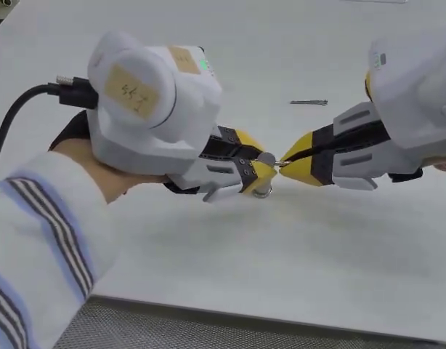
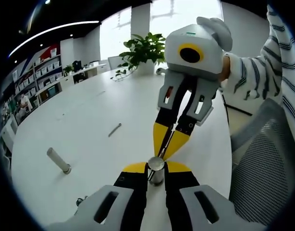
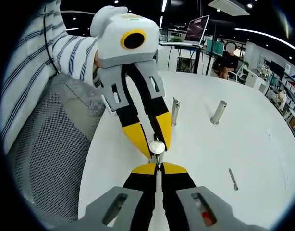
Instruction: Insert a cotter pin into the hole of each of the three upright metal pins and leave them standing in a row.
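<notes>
My left gripper (image 1: 262,171) is shut on a metal pin (image 1: 264,190), gripping it near its round head (image 2: 156,164) while its foot rests on the white table (image 1: 296,247). From the right, my right gripper (image 1: 287,163) is shut on a thin cotter pin (image 3: 158,160). The cotter pin's tip meets the side of the held pin's head (image 3: 157,147). In the left gripper view the right gripper (image 2: 165,153) comes down to the pin from above. Two more metal pins (image 3: 175,111) (image 3: 218,111) stand farther back.
A spare cotter pin (image 1: 309,102) lies on the table beyond the grippers, also visible as a cotter pin (image 3: 233,179) in the right gripper view. Another metal pin (image 2: 58,160) stands off to the left. The table edge and a mesh chair (image 1: 208,331) are close by.
</notes>
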Available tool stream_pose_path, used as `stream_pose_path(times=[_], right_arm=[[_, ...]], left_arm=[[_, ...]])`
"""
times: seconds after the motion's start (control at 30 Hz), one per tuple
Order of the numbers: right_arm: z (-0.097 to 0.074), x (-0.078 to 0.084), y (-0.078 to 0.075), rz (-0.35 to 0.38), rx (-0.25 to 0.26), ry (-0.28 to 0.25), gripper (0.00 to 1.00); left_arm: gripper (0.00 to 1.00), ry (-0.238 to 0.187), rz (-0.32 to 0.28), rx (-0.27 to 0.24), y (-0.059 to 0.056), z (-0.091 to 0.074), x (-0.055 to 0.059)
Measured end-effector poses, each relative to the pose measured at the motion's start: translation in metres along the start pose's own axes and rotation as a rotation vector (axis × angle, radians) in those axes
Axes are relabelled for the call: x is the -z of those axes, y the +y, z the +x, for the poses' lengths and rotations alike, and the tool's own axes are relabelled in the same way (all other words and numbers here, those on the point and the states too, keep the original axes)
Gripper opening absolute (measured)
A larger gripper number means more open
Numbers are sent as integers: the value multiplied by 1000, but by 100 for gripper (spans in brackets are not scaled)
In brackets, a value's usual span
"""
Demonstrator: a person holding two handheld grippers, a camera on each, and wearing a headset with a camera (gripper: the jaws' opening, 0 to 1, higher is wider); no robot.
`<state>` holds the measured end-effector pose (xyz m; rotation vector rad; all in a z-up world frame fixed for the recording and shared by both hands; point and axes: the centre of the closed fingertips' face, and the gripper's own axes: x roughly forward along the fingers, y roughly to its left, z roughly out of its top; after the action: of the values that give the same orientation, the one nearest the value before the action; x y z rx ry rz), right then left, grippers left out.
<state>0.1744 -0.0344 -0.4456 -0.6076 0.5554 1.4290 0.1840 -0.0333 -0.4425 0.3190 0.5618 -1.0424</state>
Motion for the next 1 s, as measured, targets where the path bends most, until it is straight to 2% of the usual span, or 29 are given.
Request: stream_pose_path(times=[0.17,0.2,0.43,0.5,0.57,0.83,1.0], right_arm=[[2,-3,2,-3,-3,-13,0],[3,-6,3,-11,-4,-32,0],[2,-4,1,-32,2,-40,0],[0,-4,3,-26,-3,-46,5],[-2,-5,1,-24,14,-51,7],[-8,1,-2,-10,20,-48,0],[-9,2,-4,-3,21,-53,0]], left_arm=[[9,0,9,-3,-1,-1,0],[9,0,9,-3,-1,-1,0],[9,0,19,-7,-1,-2,0],[9,1,22,-7,-1,-2,0],[9,2,22,-6,-1,-2,0],[9,0,30,-2,-1,-4,0],[10,1,39,-3,-1,-4,0]])
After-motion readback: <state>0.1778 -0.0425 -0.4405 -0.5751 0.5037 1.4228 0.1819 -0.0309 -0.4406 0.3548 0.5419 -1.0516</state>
